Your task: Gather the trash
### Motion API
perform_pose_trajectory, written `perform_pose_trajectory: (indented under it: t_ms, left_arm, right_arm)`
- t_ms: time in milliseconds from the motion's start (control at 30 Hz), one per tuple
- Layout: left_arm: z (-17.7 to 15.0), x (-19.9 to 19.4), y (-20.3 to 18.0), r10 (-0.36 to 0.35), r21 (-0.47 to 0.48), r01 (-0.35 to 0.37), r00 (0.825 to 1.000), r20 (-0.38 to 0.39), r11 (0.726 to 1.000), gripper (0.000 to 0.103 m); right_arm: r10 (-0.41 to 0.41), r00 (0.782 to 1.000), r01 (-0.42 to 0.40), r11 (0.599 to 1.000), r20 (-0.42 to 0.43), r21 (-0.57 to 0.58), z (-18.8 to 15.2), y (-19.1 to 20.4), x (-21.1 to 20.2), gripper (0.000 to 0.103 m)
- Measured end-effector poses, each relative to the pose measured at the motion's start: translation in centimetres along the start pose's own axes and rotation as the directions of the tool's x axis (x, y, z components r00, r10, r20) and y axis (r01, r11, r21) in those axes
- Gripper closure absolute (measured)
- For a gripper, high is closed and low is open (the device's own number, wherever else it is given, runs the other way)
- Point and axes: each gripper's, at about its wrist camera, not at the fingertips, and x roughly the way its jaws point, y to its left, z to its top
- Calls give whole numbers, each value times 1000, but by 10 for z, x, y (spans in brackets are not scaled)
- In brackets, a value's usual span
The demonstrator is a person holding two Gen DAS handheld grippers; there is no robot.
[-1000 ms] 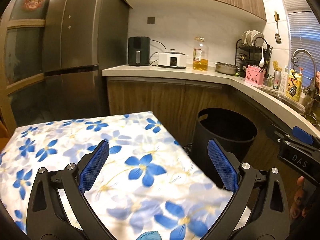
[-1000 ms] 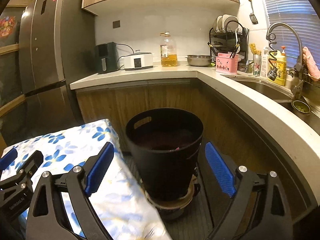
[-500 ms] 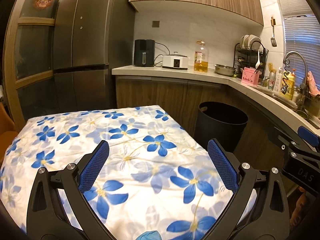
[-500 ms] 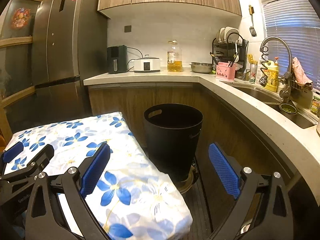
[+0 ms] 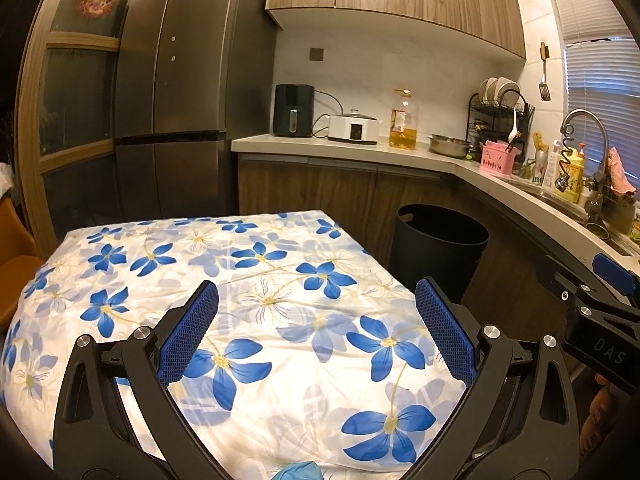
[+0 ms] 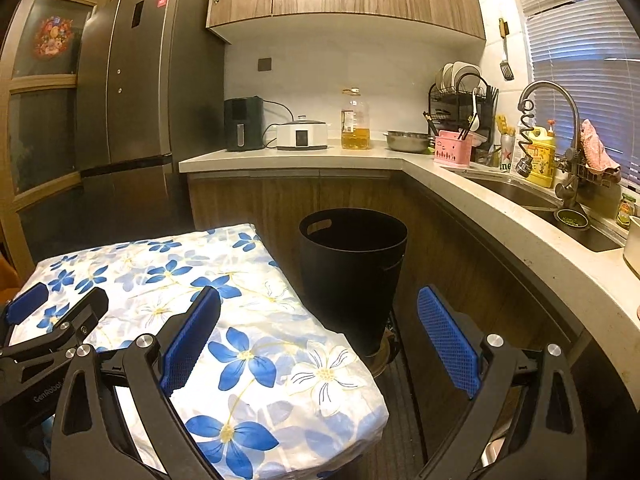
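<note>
Bin (image 6: 352, 264) on the floor right of the covered table (image 6: 248, 320), before the counter cabinets (image 6: 288, 196)

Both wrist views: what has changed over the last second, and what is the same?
Both grippers pulled back and rose: the black bin looks smaller and farther off, and more of the flowered cloth shows. The left gripper and right gripper kept their jaws wide open, holding nothing. Nothing was picked up or dropped. The bin, the cloth and the things on the counter stayed put.
</note>
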Motion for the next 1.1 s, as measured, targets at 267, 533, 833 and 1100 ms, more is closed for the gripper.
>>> perform_pose_trajectory:
  t_ms: [267, 533, 833, 1100]
  left_arm:
    - [0, -5, 3, -5, -5, 5, 1000, 6, 1000, 6]
    - [1, -7, 6, 2, -10, -2, 1000, 6, 1000, 6]
    - [1, -10, 10, 8, -18, -8, 1000, 13, 1000, 6]
    - [1, -12, 10, 13, -19, -13, 1000, 13, 1000, 6]
  right_arm:
    - [7, 1000, -7, 1000, 1, -4, 0, 3, -3, 8]
    - [16, 1000, -16, 1000, 3, -6, 1, 7, -3, 8]
    - [28, 1000, -28, 1000, 10, -12, 2, 12, -5, 8]
    - [28, 1000, -28, 1000, 11, -12, 2, 13, -5, 8]
